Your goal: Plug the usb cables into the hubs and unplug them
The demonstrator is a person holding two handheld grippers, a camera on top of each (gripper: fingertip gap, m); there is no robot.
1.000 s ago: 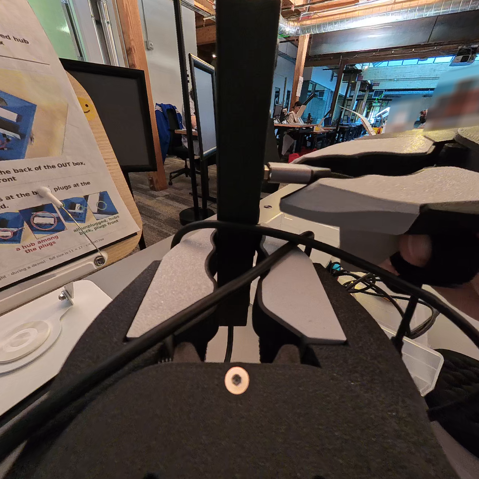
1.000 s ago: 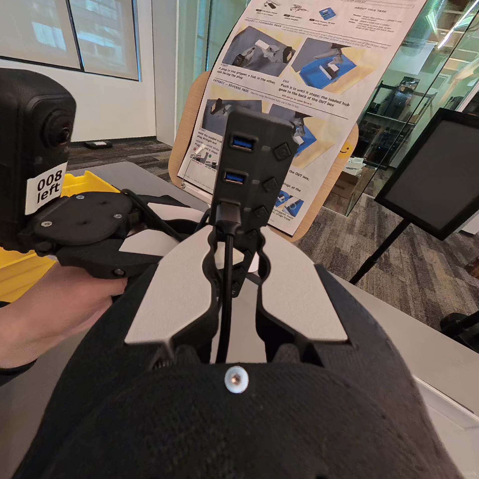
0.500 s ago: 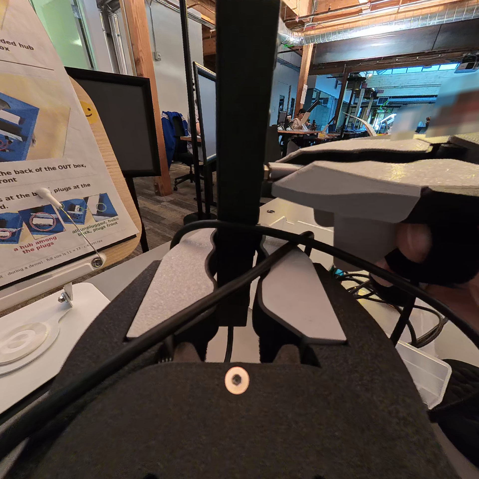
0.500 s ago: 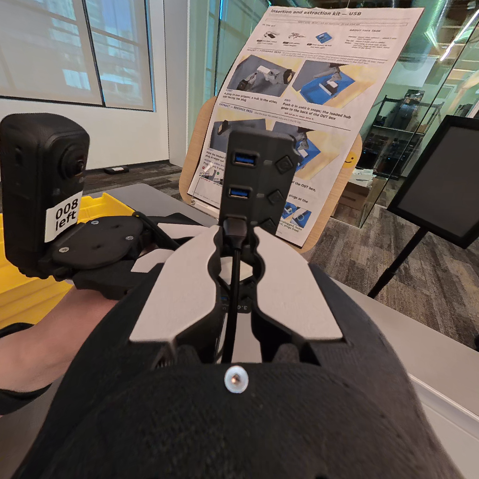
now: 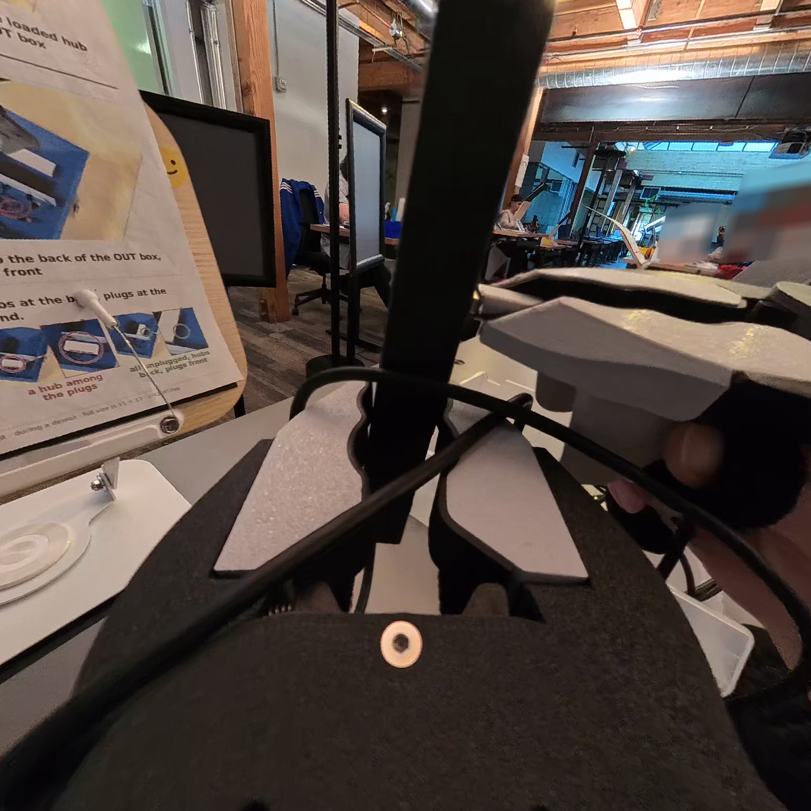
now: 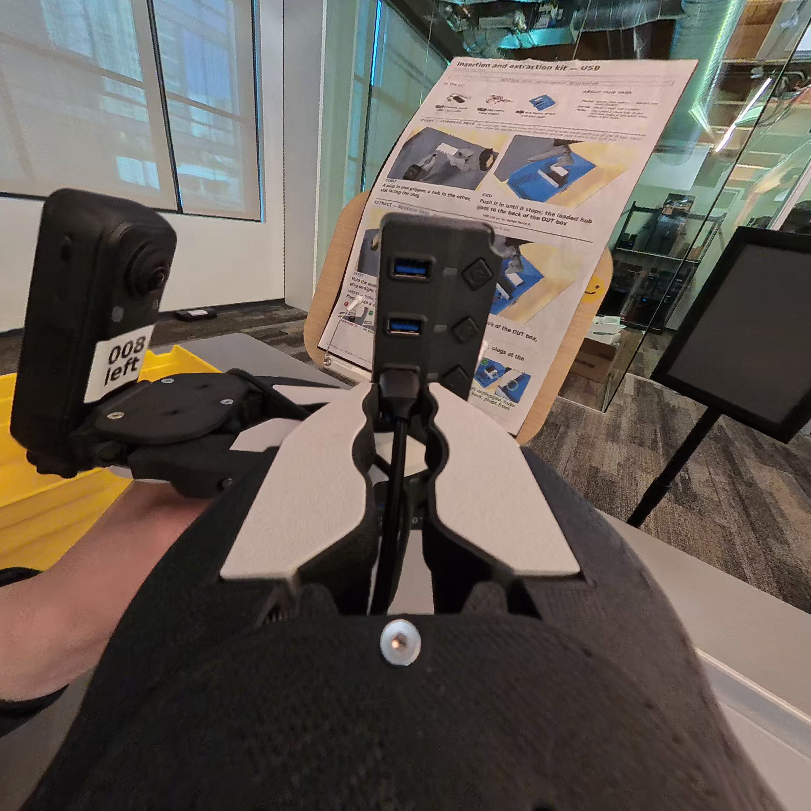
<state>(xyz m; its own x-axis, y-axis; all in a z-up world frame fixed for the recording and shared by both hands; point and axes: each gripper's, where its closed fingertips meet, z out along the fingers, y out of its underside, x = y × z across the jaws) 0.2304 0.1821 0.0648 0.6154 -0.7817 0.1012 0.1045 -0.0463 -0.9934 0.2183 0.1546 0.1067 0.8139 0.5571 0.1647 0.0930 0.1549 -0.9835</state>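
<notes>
1. My left gripper [image 5: 401, 443]: black body with pale grey finger plates, closed on the black slab-shaped USB hub [image 5: 452, 210]. In the left wrist view the hub stands edge-on, rising from the fingertips toward 12 o'clock and leaning slightly toward 1 o'clock.
2. My right gripper [image 6: 398, 421]: same build, clamped on the black moulded USB plug [image 6: 397, 386]. In the left wrist view it enters from 3 o'clock, its tips touching the hub's side.
3. Hub face, right wrist view: upright, two blue ports open toward 12 o'clock; the plug sits in the port below them, just above my fingertips.
4. Thin black cable [image 6: 395, 491]: runs from the plug down between the right fingers toward 6 o'clock. In the left wrist view a black cable loops across both finger plates.
5. Printed instruction sheet on a rounded wooden board [image 6: 540, 175]: behind the hub, toward 1 o'clock.
6. Yellow plastic bin [image 6: 52, 496]: at 9 o'clock, behind the left gripper's camera housing.
7. Black-framed dark display panel on a stand [image 6: 746, 333]: at 3 o'clock.
8. Grey tabletop [image 6: 702, 583]: beneath both grippers.
</notes>
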